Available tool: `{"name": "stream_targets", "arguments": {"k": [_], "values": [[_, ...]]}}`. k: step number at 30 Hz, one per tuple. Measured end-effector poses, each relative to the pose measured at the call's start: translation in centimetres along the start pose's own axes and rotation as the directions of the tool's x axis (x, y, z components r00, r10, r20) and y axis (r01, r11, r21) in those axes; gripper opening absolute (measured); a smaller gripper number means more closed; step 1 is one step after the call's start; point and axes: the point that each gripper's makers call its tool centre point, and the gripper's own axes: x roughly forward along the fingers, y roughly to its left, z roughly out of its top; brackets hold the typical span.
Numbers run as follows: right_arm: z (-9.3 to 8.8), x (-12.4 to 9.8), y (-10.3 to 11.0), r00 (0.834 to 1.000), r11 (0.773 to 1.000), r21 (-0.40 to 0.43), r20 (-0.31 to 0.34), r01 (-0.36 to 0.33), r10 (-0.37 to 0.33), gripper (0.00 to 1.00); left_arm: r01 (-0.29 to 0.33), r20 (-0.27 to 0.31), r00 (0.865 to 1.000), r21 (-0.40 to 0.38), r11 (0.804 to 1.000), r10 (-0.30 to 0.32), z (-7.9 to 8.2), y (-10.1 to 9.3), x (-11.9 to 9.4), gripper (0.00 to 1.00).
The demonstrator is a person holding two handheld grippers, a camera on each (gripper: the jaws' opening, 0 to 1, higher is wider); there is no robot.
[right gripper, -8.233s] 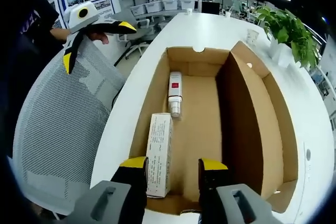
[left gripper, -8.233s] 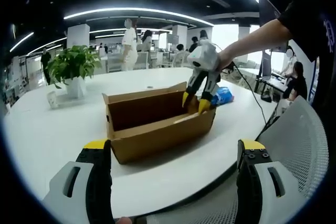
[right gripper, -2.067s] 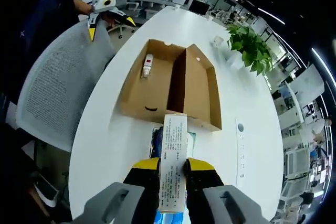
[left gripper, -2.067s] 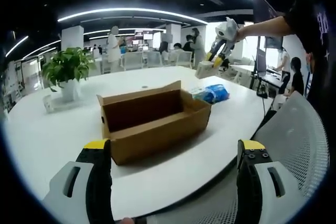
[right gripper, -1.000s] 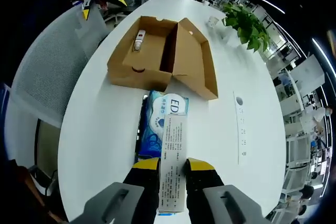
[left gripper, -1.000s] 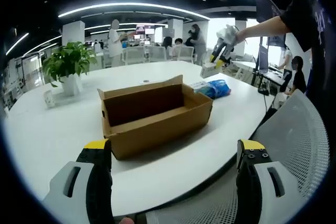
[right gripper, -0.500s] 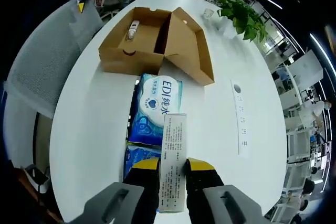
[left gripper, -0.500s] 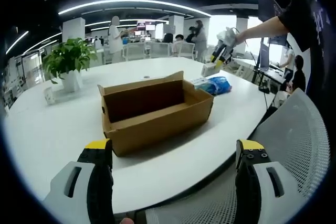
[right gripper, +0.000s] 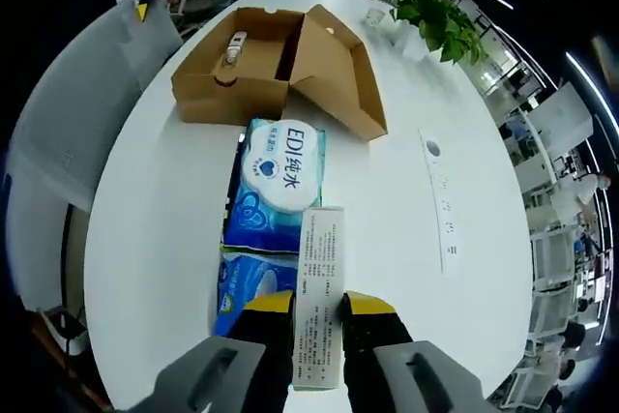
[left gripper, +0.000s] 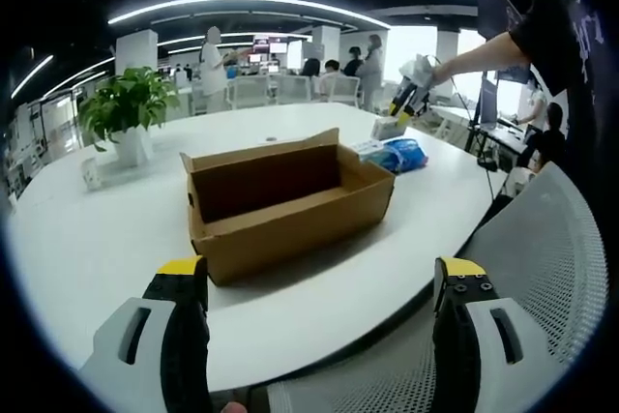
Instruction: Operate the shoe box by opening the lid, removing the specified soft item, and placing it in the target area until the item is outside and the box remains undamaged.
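The brown shoe box (left gripper: 290, 202) stands open on the white table, its lid (right gripper: 334, 45) folded back. A white tube (right gripper: 232, 46) lies inside it. My right gripper (right gripper: 317, 305) is shut on a white printed carton (right gripper: 319, 278), held above the table just past a blue wipes pack (right gripper: 271, 195). From the left gripper view, that gripper (left gripper: 410, 96) hangs with the carton (left gripper: 389, 127) over the wipes pack (left gripper: 398, 155) beyond the box. My left gripper (left gripper: 319, 273) is open with nothing in it, near the table's front edge.
A potted plant (left gripper: 122, 111) stands at the far left of the table (left gripper: 87, 239). A mesh chair (left gripper: 546, 258) sits by the table's near edge. A flat socket strip (right gripper: 440, 205) is set into the tabletop. People stand in the office behind.
My right gripper has carried the carton farther from the box, over and past the wipes pack. The left gripper has stayed open and almost still.
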Motion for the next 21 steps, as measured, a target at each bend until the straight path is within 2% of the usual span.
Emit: {"name": "stream_targets", "arguments": {"k": [5,21], "values": [[-0.6,0.3,-0.8,1.000,1.000,0.003,-0.007,0.012,-0.012,0.14,-0.003,-0.007,1.000,-0.003,1.000,0.002,-0.1,0.0,0.0,0.96],[-3.0,3.0,-1.9,0.999,1.000,0.016,-0.048,-0.010,0.010,0.14,-0.013,-0.030,0.999,-0.011,1.000,0.013,-0.5,0.3,0.0,0.96]]}}
